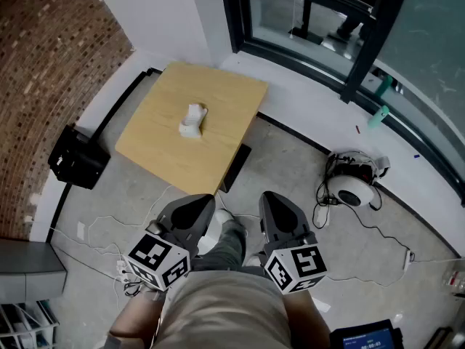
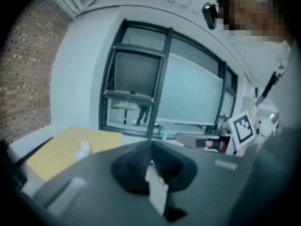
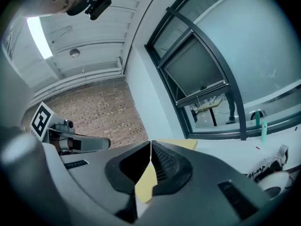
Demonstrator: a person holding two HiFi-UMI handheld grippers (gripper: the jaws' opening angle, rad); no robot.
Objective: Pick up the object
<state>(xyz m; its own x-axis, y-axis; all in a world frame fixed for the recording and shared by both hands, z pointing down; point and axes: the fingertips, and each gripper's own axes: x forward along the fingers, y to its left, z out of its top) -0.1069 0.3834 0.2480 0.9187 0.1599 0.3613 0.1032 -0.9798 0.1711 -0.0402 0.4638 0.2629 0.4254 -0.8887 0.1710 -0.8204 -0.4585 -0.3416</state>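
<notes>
A small white object lies near the middle of a low wooden table in the head view. It shows small and blurred at the left of the left gripper view. Both grippers hang close to the person's body, well short of the table. My left gripper is shut with nothing in it, its jaws meeting in its own view. My right gripper is shut and empty too, its jaws touching at their tips.
A black box stands on the floor left of the table by a brick wall. A white device with cables lies on the floor at right. A dark-framed window runs behind the table. Cables trail across the floor.
</notes>
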